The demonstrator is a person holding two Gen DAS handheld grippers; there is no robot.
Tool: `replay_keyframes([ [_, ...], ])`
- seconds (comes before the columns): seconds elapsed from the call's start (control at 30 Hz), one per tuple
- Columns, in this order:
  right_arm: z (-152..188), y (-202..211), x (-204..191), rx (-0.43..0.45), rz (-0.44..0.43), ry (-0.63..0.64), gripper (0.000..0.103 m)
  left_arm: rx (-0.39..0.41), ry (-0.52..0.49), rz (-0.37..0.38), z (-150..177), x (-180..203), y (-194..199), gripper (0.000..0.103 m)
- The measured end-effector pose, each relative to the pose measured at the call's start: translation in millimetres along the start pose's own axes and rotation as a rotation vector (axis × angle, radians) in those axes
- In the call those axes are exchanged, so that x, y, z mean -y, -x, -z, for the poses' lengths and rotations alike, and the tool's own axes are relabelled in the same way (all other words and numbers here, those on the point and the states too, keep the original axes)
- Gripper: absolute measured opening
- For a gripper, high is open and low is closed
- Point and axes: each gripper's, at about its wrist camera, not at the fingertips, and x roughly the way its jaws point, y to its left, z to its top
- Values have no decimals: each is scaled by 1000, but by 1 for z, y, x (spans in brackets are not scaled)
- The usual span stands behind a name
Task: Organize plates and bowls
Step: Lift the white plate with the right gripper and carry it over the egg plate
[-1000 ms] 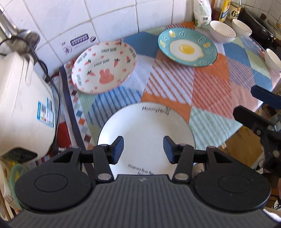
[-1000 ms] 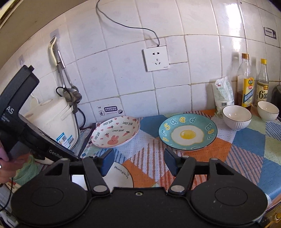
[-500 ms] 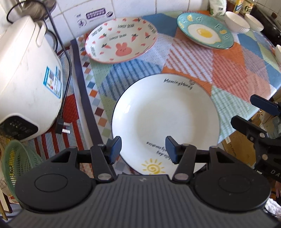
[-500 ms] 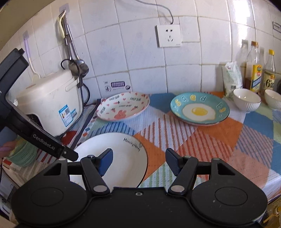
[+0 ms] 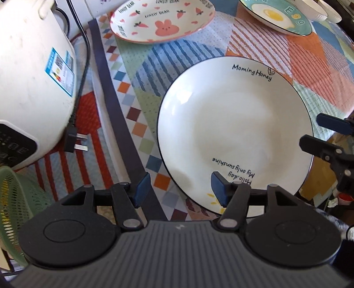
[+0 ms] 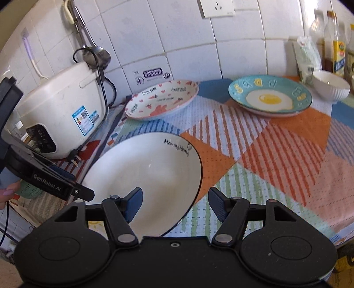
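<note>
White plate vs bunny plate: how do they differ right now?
The white plate is plain with a thin dark rim and black lettering; the bunny plate is covered in pink bunny, carrot and heart prints with a pink rim. The white plate lies nearest the open left tongs and open right tongs; the bunny plate lies farther back by the tiled wall. Both are empty and rest flat on the patchwork cloth.

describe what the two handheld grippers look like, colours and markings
Both are black plastic. The left gripper has blue finger pads, round discs on both sides and a ribbed grey body; side-on it shows white "GenRobot.AI" lettering. The right gripper has matching blue pads, silver pivot screws and a smooth black body.
</note>
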Motion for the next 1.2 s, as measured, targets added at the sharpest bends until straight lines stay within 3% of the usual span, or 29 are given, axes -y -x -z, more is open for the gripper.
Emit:
replay_keyframes([
  [0.17, -5, -5, 11, -58, -63, -104, 59, 14, -25, 46, 0, 1, -4, 41],
  [0.27, -7, -9, 17, -85, -59, -144, 45, 9, -16, 43, 0, -2, -7, 33],
  [0.5, -3, -23, 28, -138, -83, -214, 25, 24, 98, 110, 1, -19, -15, 31],
  [0.57, -2, -26, 26, -149, -84, -208, 23, 31, 132, 132, 0, -24, -17, 30],
  [0.7, 0, -34, 24, -173, -86, -204, 21, 7, 96, 141, -2, -23, -17, 29],
  [0.83, -1, -36, 20, -151, -78, -152, 23, -22, 167, 202, -3, -33, -23, 31],
  [1.2, -18, -30, 15, -170, -117, -16, 24, -60, 216, 229, -9, -38, -20, 34],
])
